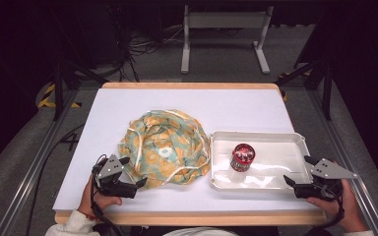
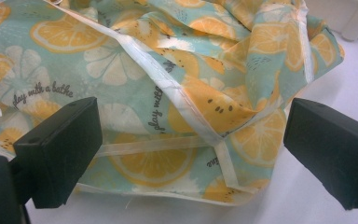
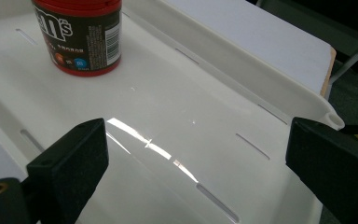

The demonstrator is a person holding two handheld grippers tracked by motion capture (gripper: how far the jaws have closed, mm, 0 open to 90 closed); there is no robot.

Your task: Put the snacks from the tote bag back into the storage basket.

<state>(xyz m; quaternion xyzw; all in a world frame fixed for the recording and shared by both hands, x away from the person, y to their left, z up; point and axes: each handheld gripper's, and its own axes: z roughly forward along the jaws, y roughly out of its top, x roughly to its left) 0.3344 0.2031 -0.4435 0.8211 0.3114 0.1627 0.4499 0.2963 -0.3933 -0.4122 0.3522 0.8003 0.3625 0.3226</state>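
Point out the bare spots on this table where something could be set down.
Free: the far strip of the white table top behind the patterned cloth bag and the white tray; the left strip beside the bag; the tray floor right of the red-lidded candy jar. Crowded: the near edge, where the left gripper and the right gripper sit, and the narrow gap between bag and tray.
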